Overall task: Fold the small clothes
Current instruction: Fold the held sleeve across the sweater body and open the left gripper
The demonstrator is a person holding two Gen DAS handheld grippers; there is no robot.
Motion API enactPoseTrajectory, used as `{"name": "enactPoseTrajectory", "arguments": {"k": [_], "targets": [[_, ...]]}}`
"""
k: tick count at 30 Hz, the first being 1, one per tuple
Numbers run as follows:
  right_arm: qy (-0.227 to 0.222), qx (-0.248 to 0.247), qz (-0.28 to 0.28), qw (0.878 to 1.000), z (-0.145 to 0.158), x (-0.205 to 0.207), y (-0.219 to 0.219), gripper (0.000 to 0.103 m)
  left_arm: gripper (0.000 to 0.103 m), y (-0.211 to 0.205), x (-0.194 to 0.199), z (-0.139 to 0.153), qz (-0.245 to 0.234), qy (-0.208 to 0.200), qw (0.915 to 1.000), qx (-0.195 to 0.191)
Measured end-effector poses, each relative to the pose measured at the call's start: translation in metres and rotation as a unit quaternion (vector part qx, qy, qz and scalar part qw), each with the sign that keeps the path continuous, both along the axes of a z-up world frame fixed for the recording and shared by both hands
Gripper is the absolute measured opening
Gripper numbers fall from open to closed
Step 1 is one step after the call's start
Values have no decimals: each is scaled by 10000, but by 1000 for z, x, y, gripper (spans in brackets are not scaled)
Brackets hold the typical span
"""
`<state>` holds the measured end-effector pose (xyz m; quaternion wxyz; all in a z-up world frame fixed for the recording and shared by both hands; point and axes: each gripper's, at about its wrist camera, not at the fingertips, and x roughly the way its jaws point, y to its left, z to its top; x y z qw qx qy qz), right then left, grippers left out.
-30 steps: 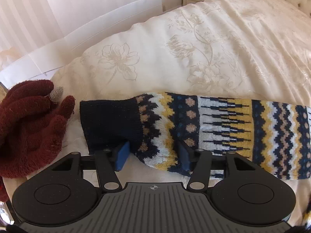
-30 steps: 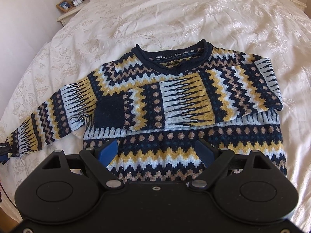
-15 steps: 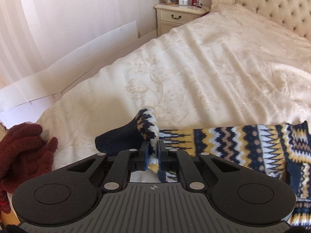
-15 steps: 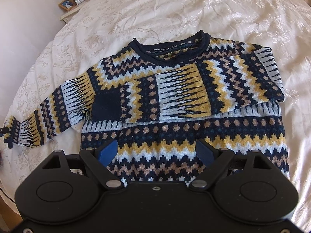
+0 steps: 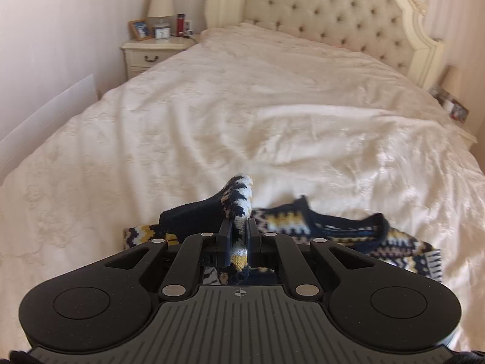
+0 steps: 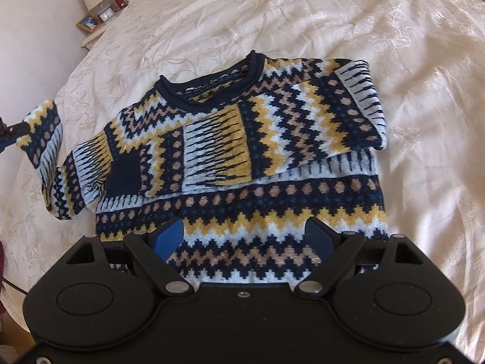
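A navy, yellow and white patterned sweater [image 6: 242,163] lies face up on the cream bedspread [image 6: 394,45]. One sleeve is folded across its chest. The other sleeve [image 6: 48,148] is lifted at the left, bent up off the bed. My left gripper [image 5: 239,236] is shut on that sleeve near its navy cuff [image 5: 194,217], and the sweater's body [image 5: 348,233] lies just beyond it. My right gripper [image 6: 242,236] hovers open over the sweater's lower hem, with nothing between its blue pads [image 6: 168,235].
A tufted headboard [image 5: 327,15] stands at the far end of the bed. A nightstand [image 5: 151,51] with a lamp, photo frame and red bottle sits at the far left. A white panel [image 5: 45,115] leans on the left wall. Something dark red [image 6: 2,276] shows at the bed's left edge.
My left gripper shut on the sleeve near the cuff, then lifted it and swung it toward the sweater's body. The right gripper stayed open and drifted slightly forward over the hem.
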<state>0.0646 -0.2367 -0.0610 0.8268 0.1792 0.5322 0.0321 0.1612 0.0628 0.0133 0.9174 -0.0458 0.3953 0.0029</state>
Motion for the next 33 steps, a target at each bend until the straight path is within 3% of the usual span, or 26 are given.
{"name": "enactPoseTrajectory", "arguments": {"k": [8,16,20,22,27,33], "targets": [[70,69,-319,9994,-10,-3,-53,88,9,-124,12,-29,-988,191,9949,-29],[133,118,-450,9988,-18,5,-77,88,10,-190,17,-57,-1489,540,9872,200],[130,126,-447,9988,-21,11,-78,88,12,-205,17,-54,-1797,525,9821,223],[143,99,-454,9988,-24,14,-77,88,32,-210,15,-49,-2003,436,9785,232],[130,51,-508,9986,-25,22,-71,88,35,-212,6,-40,-2363,161,9705,446],[68,-100,-412,9991,-24,36,-55,88,35,-162,1,-58,-1953,491,9762,799]]}}
